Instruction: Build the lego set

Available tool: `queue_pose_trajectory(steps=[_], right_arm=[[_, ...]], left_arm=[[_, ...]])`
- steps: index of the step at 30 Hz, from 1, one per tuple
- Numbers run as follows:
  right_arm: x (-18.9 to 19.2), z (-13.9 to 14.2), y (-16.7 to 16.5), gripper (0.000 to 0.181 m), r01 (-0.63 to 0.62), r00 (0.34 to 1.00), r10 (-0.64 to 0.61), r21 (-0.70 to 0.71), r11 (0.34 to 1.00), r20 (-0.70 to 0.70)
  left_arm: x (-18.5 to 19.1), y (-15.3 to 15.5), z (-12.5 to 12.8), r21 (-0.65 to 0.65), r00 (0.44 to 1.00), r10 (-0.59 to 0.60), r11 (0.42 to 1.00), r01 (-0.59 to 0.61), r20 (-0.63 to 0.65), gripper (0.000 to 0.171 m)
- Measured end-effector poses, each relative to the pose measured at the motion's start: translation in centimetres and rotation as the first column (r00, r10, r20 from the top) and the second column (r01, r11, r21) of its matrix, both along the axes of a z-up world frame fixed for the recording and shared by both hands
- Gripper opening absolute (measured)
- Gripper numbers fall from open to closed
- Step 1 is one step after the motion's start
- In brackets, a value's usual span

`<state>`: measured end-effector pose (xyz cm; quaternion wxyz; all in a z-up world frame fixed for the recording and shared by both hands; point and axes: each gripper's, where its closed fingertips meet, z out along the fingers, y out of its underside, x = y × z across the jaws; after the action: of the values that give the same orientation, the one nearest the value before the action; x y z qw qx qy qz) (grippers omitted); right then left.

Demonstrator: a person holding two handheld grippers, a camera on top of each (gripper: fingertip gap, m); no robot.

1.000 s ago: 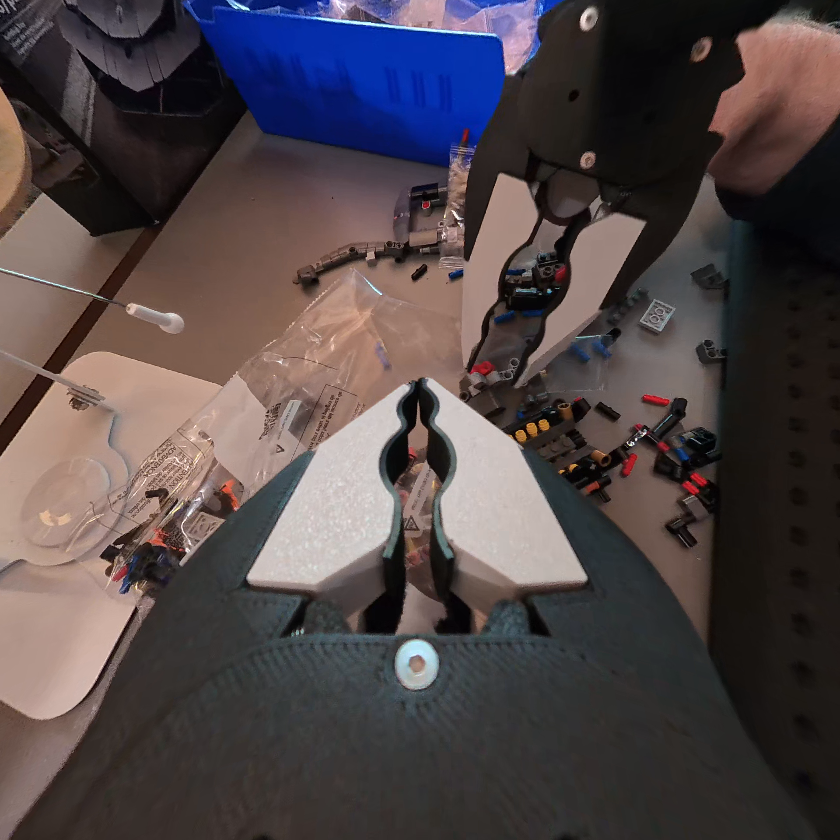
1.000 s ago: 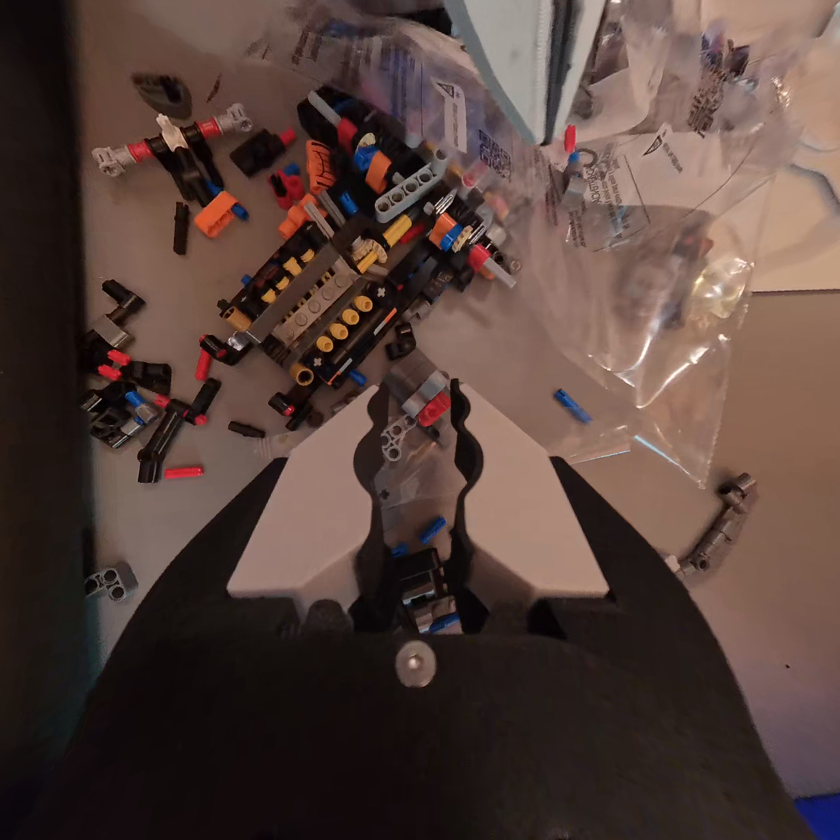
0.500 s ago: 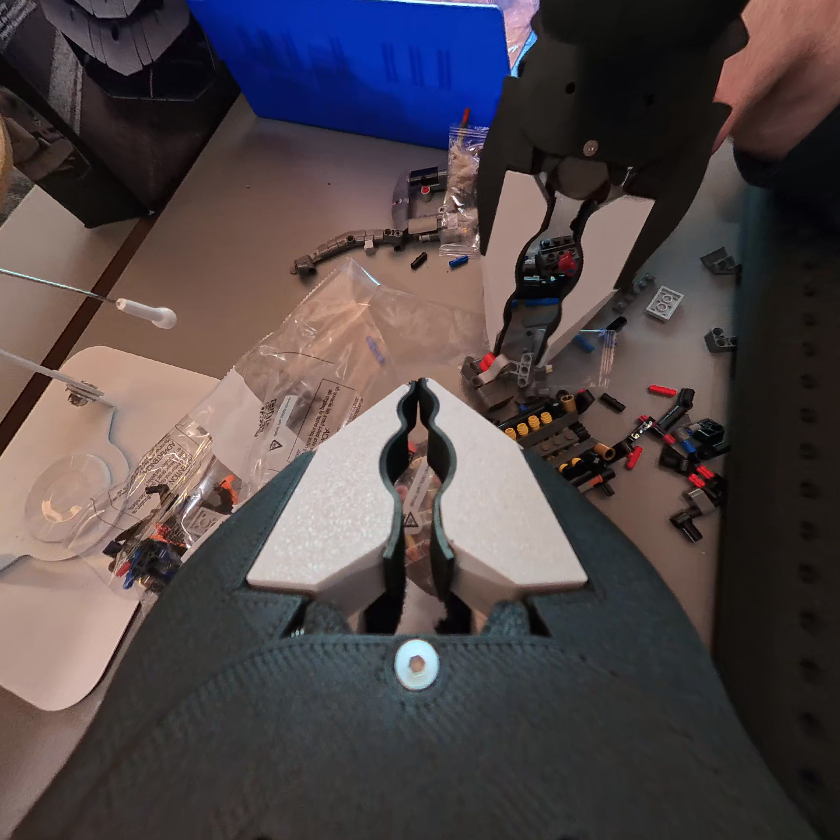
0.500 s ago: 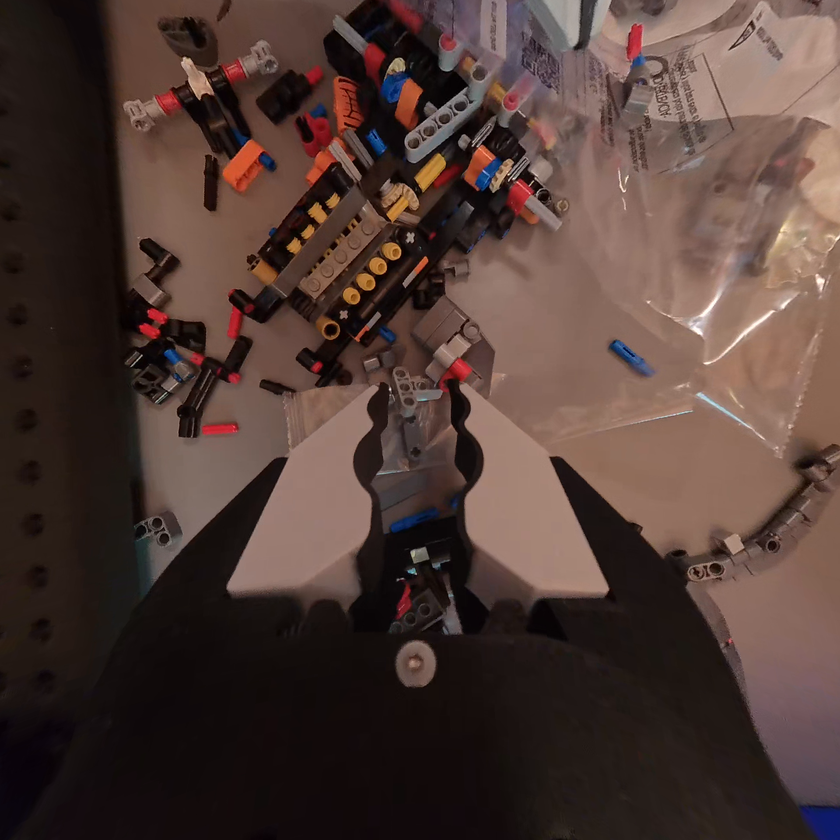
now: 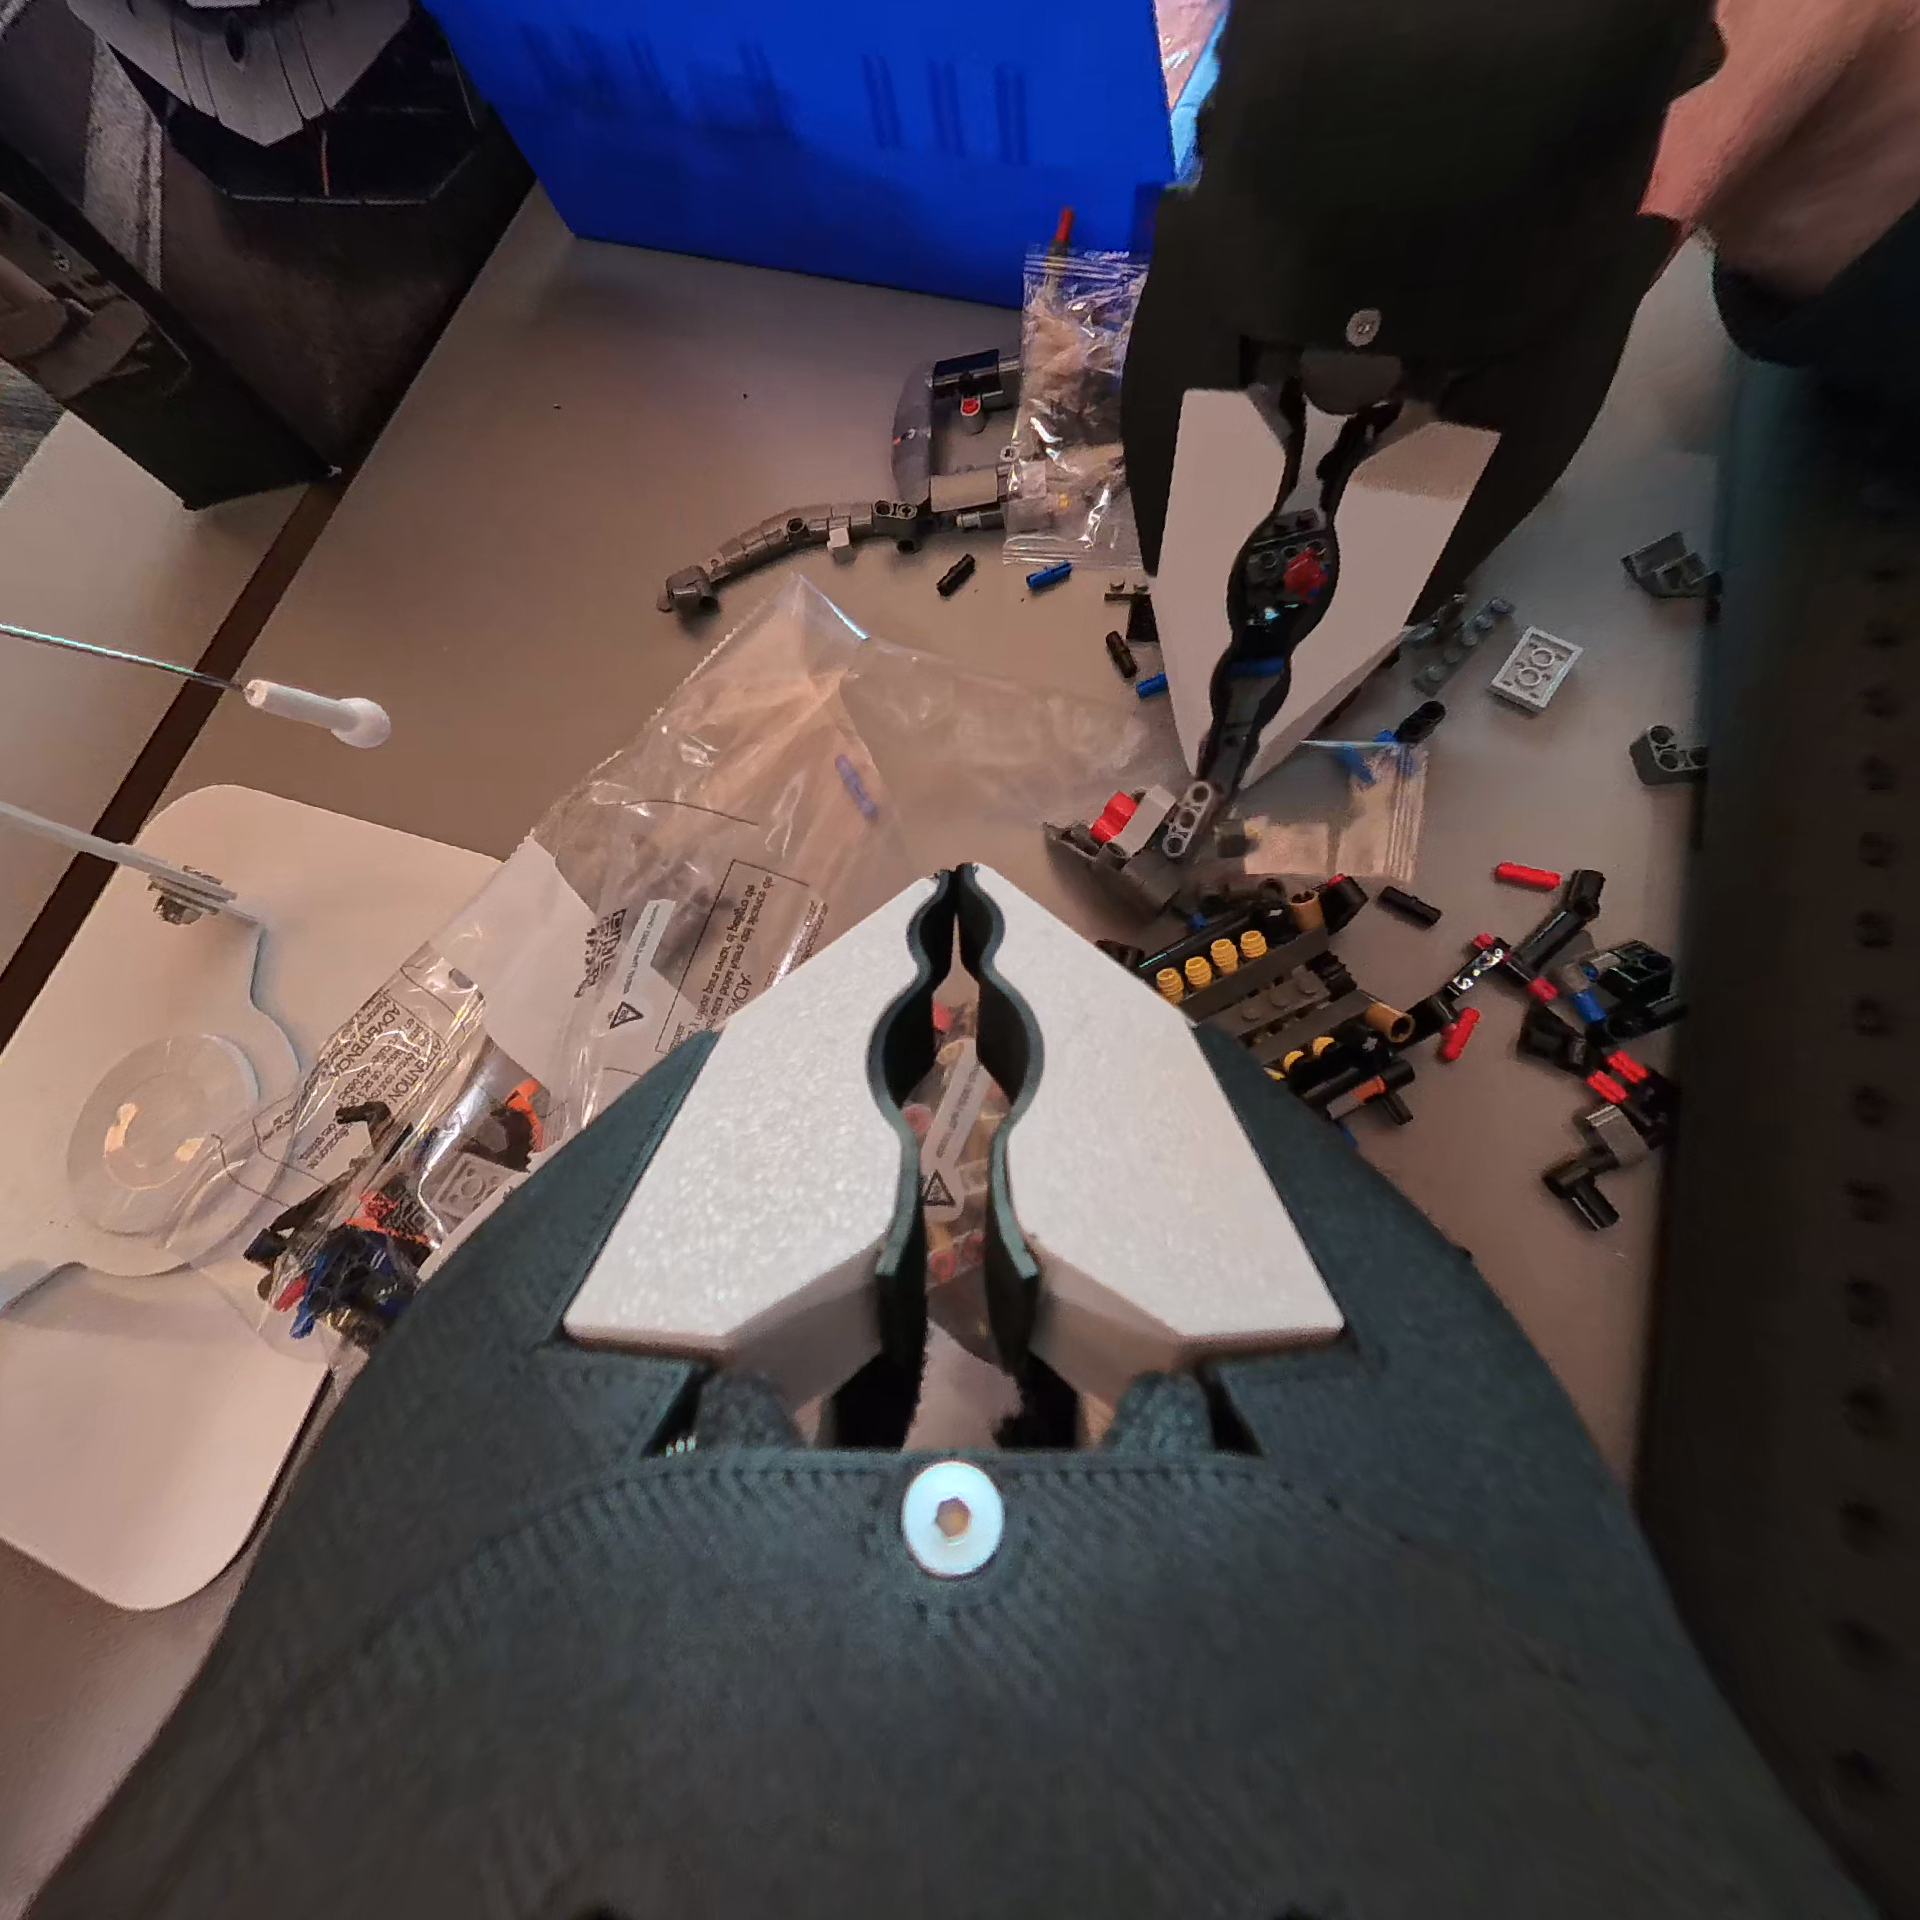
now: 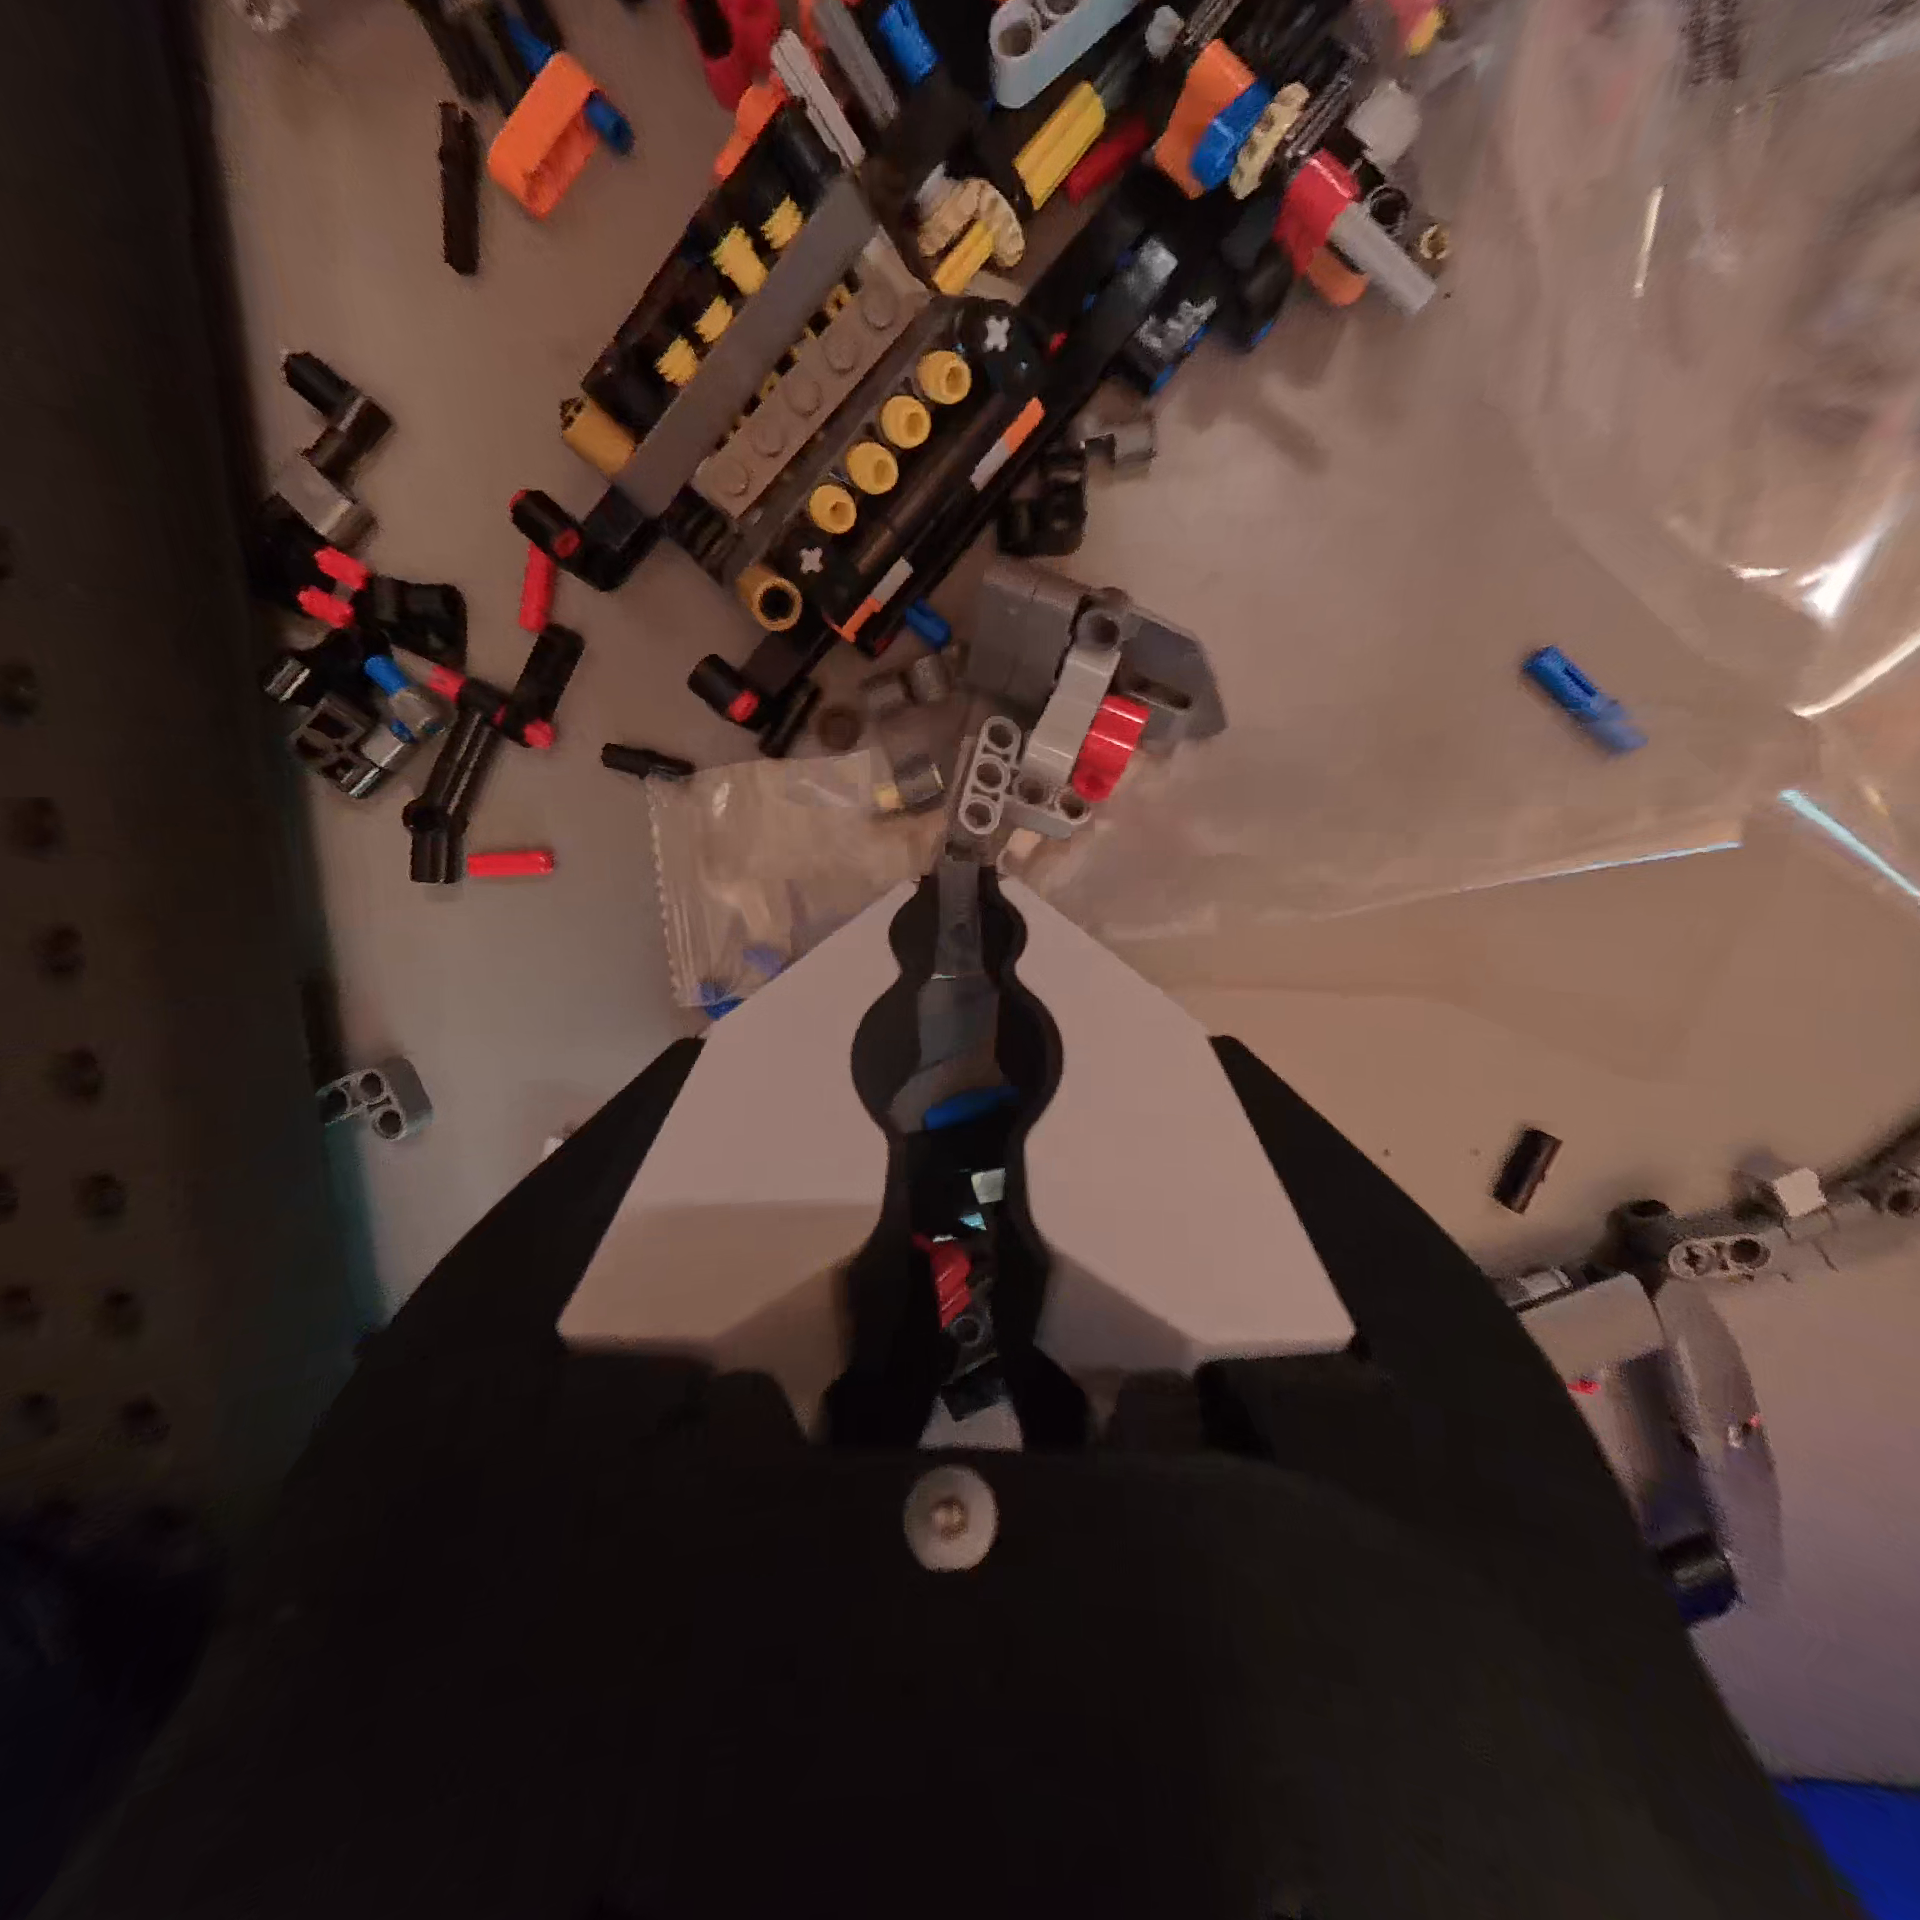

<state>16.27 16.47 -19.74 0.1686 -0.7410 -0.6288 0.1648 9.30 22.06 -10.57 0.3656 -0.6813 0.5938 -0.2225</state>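
I had the right gripper [image 6: 961, 883] fingers clamped on a dark grey beam [image 6: 958, 935] beside the grey-and-red subassembly [image 6: 1081, 686]. The left gripper [image 5: 961, 883] fingers were together, empty. One black-and-yellow studded assembly [image 6: 821, 416] stood built; many loose pieces [image 6: 416, 675] remained on the grey surface [image 6: 1299, 987].

A long black lego assembly [image 6: 831, 416] with yellow pegs and a grey studded strip lies diagonally in the upper middle, loose black, red and blue pieces [image 6: 416, 665] scattered at its left.
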Motion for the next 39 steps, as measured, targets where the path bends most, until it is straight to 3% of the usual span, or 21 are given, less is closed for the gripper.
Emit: queue_pose_trajectory(steps=[6, 11, 16, 21, 26, 31, 36, 39], right_arm=[[-0.8, 1.8, 1.2, 0.005, 0.017, 0.996, -0.009, 0.093, 0.996, -0.084], [-1.5, 2.5, 1.0, 0.005, 0.003, 0.990, 0.009, 0.085, 0.996, -0.143], [-2.8, 5.3, 1.1, 0.005, 0.003, 0.958, 0.035, 0.130, 0.992, -0.286], [-5.4, 7.3, 1.5, 0.004, -0.003, 0.924, 0.081, 0.205, 0.979, -0.373], [-7.9, 5.2, 3.1, 0.005, -0.011, 0.966, 0.077, 0.257, 0.966, -0.245], [-8.0, 5.7, 2.7, 0.005, -0.030, 0.962, 0.092, 0.236, 0.971, -0.258], [-6.1, 8.5, 4.5, 0.005, 0.103, 0.918, 0.003, 0.244, 0.964, -0.398], [-5.0, 9.1, 6.6, 0.005, 0.222, 0.905, -0.091, 0.280, 0.934, -0.415]], left_arm=[[-0.2, 0.2, 0.1, 0.006, 1.000, 0.008, 1.000, -0.008, -0.002, 0.000], [-0.5, 0.3, 0.1, 0.019, 1.000, 0.015, 1.000, -0.014, -0.019, 0.000], [-1.3, 1.3, 0.4, 0.043, 0.997, 0.070, 0.997, -0.069, -0.033, 0.000], [-2.0, 2.5, 1.9, 0.042, 0.990, 0.136, 0.990, -0.137, 0.033, 0.000], [-2.5, 2.5, 2.7, 0.014, 0.986, 0.147, 0.989, -0.149, 0.073, 0.000], [-3.1, 2.6, 2.8, -0.005, 0.985, 0.159, 0.987, -0.159, 0.074, 0.000], [-2.8, 1.8, 0.5, -0.123, 0.991, 0.131, 0.984, -0.129, 0.008, 0.015], [-2.6, 1.8, -0.7, -0.120, 0.991, 0.130, 0.984, -0.134, -0.044, 0.016]])
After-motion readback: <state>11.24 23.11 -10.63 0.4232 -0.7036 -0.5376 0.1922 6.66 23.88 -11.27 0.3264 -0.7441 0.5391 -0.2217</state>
